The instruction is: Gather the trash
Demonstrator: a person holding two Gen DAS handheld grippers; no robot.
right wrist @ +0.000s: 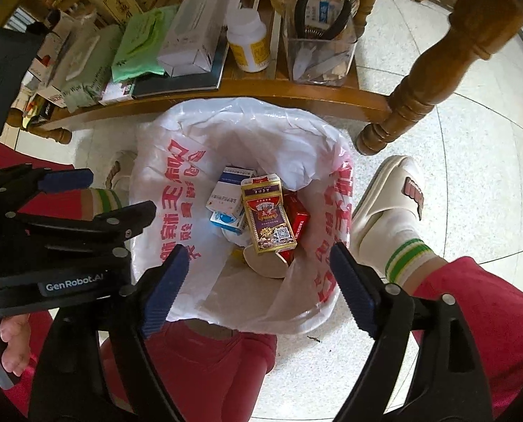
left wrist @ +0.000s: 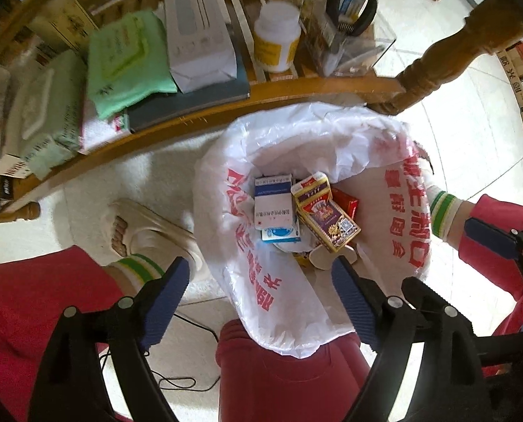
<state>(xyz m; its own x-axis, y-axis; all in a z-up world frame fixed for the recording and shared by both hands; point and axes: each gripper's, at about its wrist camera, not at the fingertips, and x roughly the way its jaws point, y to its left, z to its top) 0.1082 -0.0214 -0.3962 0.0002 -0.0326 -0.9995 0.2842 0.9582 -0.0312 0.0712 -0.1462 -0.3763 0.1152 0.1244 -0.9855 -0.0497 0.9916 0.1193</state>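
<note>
The purple card box lies in the bin bag, straight below the right gripper and between its two blue pads, well clear of both. Its long side runs away from the gripper toward the shelf, the opened flap at the far end. From the left gripper the same box sits ahead of its right-hand pad, lying slantwise. A blue-and-white box lies just beside it on the left, touching; a red pack is tucked under its right edge. Both grippers stand wide apart and hold nothing. A slippered foot stands right of the bag.
</note>
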